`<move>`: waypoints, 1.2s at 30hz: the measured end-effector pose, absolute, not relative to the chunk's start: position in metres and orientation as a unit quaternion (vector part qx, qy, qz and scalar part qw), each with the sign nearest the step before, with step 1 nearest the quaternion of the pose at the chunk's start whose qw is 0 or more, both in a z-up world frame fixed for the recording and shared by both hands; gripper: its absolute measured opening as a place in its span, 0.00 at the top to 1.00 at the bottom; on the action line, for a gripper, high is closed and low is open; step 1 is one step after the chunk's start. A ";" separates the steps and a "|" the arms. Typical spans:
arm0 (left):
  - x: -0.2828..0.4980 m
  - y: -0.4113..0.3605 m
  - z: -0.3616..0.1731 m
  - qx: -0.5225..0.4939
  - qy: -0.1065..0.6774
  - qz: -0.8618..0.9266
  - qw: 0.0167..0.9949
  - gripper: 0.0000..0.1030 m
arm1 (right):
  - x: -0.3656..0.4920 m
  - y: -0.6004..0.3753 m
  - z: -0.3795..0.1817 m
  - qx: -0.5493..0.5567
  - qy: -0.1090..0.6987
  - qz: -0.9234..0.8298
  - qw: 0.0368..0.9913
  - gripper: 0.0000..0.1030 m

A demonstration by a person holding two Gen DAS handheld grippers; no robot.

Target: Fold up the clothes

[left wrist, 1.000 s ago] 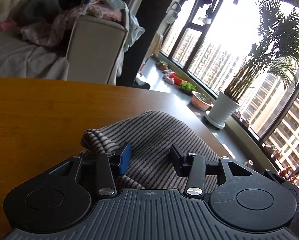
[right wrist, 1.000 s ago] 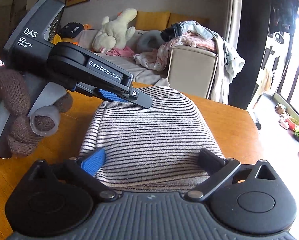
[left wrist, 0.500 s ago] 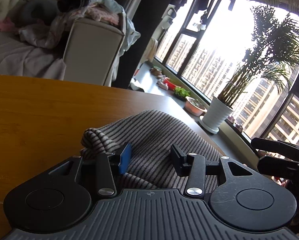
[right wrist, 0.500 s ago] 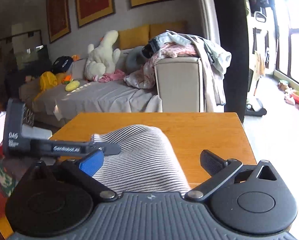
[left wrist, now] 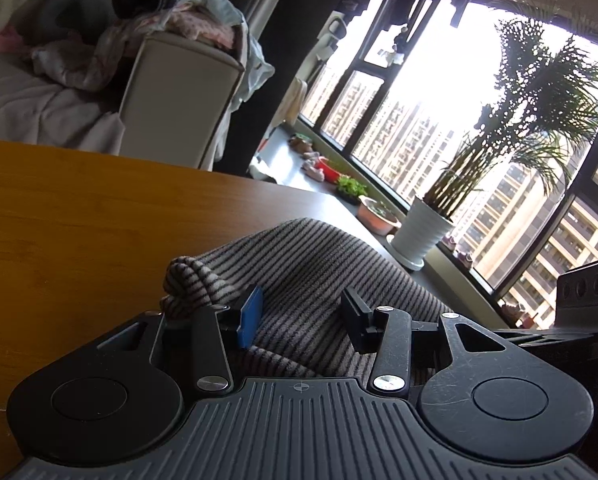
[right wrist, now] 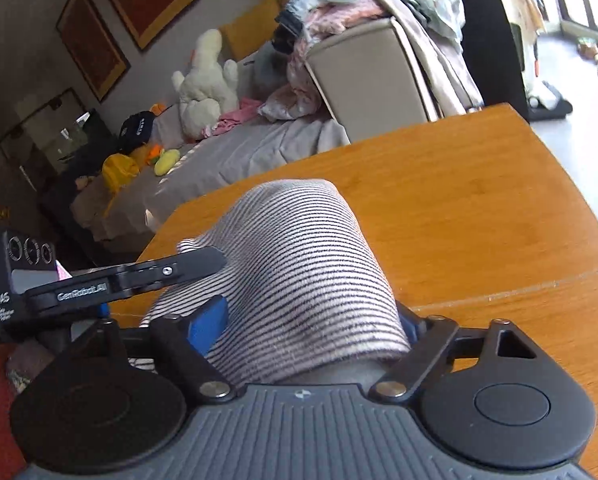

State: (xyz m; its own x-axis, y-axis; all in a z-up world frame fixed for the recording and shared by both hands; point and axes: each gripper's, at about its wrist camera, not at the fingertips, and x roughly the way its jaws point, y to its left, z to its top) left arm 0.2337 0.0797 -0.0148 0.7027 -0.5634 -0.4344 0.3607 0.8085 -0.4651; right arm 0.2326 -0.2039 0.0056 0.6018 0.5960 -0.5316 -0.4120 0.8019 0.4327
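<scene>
My left gripper stands apart, the striped knit garment bunched between its fingers on the wooden table. My right gripper straddles it; grip unclear. Uneven lifting could spill the fold.

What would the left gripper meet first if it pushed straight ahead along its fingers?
Most likely the striped garment: it already lies bunched between the open jaws of the left gripper. Beyond it comes the wooden table, though depth is unclear.

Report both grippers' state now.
Left gripper: jaws open, striped garment between them, ungripped.
Right gripper: jaws closed on the striped garment.
</scene>
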 end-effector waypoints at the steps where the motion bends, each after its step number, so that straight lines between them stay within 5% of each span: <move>1: 0.234 0.080 -0.015 -0.176 0.289 -0.254 0.906 0.53 | 0.227 -0.205 0.013 0.134 0.332 0.292 0.887 0.33; 7: 0.241 0.088 -0.018 -0.207 0.296 -0.256 0.897 0.52 | 0.215 -0.200 0.013 0.099 0.332 0.278 0.896 0.34; 11: 0.230 0.078 -0.006 -0.166 0.292 -0.242 0.910 0.52 | 0.211 -0.203 -0.005 0.096 0.334 0.249 0.904 0.26; 17: 0.195 0.080 0.021 -0.154 0.269 -0.203 0.929 0.15 | 0.203 -0.207 -0.008 0.092 0.319 0.245 0.911 0.26; 27: 0.193 0.075 -0.001 -0.155 0.322 -0.192 0.914 0.38 | 0.191 -0.205 -0.004 0.059 0.308 0.248 0.917 0.25; 36: 0.205 0.081 -0.010 -0.172 0.324 -0.193 0.910 0.34 | 0.172 -0.198 0.002 0.032 0.310 0.272 0.911 0.26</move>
